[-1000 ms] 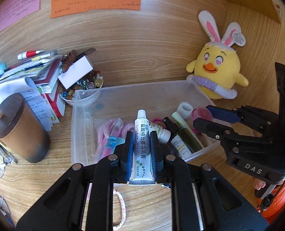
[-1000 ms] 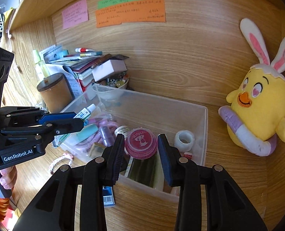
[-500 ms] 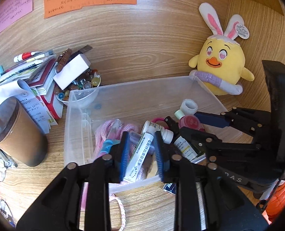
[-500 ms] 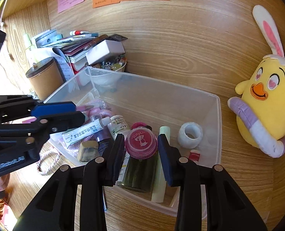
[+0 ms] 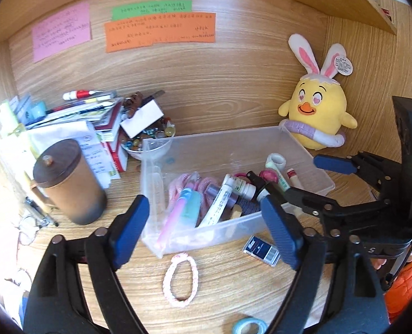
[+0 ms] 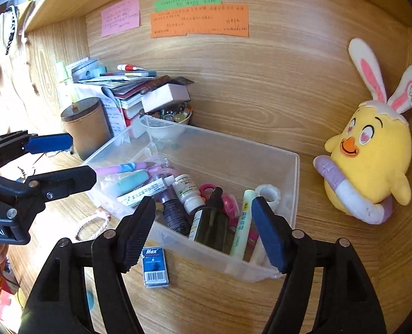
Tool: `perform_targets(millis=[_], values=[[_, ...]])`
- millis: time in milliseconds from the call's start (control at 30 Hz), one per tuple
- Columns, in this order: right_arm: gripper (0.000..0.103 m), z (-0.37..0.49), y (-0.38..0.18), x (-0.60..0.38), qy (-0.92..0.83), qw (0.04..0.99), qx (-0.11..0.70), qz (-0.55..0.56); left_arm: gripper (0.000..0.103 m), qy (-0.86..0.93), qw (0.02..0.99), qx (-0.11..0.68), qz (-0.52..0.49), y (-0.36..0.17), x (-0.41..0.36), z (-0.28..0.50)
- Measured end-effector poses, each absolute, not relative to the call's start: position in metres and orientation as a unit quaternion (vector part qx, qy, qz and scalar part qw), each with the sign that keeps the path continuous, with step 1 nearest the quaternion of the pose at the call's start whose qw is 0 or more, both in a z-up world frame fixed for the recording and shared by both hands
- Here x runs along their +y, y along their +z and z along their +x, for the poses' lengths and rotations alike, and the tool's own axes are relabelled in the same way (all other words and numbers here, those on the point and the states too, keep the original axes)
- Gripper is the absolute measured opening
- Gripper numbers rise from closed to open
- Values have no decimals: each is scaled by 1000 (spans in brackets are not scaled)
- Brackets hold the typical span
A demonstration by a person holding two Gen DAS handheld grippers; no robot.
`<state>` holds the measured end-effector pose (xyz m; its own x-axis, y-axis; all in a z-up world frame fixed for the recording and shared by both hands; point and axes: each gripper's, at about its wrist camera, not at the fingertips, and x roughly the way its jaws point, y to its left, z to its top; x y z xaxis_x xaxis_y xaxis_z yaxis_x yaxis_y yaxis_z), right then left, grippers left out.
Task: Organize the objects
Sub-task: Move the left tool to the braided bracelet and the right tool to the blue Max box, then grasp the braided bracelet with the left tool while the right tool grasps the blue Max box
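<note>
Wooden bench (image 5: 233, 286) under everything, with a clear plastic bin (image 5: 303, 153) (image 6: 295, 172) near its middle as the landmark.

Behind the bin to the right, against the back panel: yellow plush chick with rabbit ears (image 5: 318, 114) (image 6: 370, 158), close to the bin's far right corner but apart from it.

Left of the bin: brown lidded canister (image 5: 70, 183) (image 6: 84, 126), standing upright, and behind it a leaning stack of books and papers (image 5: 94, 122). At the bin's far left corner: small bowl of beads (image 5: 150, 144), touching or nearly touching the wall.

Left gripper (image 5: 206, 231), fingers spread wide and empty, hovering at the bin's near wall. Right gripper (image 6: 203, 231), likewise spread wide and holding nothing, over the bin's near right end.

Inside the bin, lying jumbled on the floor: white ointment tube (image 5: 218, 206) (image 6: 144, 192) slanted near the middle, dark green bottle (image 6: 211, 228) toward the near wall, white medicine bottle (image 6: 187, 192) beside it, pink round case (image 5: 268, 175) toward the right, pale green stick (image 6: 243, 220), white tape roll (image 5: 277, 161) (image 6: 267, 193) at the right end, pink cord (image 5: 203, 186) on the left.

In front of the bin, on the bench: blue staple box (image 5: 261, 249) (image 6: 154, 265) just beside the near wall, pink braided bracelet (image 5: 180, 282), and a pale blue tape roll (image 5: 249, 325) nearest the camera.
</note>
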<state>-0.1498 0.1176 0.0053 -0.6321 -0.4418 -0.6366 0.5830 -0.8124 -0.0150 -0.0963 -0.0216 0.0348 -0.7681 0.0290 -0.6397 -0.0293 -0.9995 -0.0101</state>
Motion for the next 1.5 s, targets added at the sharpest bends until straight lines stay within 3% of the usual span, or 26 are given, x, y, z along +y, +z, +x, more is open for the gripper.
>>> perform_targets(millis=[467,833,900,967,1100,1167,1300,1400,1500], values=[[75,-103,-15,111,-881,313,131,330,95,921,-14,11,-390,-4,-48,-34],[74,-118,-60,100,-848,322,126,401,94,892,-10,-4,-452,-54,-56,-59],[74,-123,-66,97,-844,319,129,411,92,893,-15,-9,-450,-55,-58,-68],[68,-127,-69,92,-840,321,134,417,82,890,-6,-18,-456,-58,-60,-76],[56,-128,-74,82,-835,323,150,419,73,883,1,-21,-468,-65,-59,-88],[51,-128,-77,78,-834,324,156,419,62,881,5,-20,-473,-68,-57,-91],[42,-130,-79,73,-829,328,164,422,59,880,12,-8,-474,-70,-50,-93],[41,-131,-78,71,-830,328,169,419,58,880,18,-13,-474,-70,-50,-93],[36,-131,-77,71,-831,330,167,416,44,881,23,-21,-473,-68,-53,-93]])
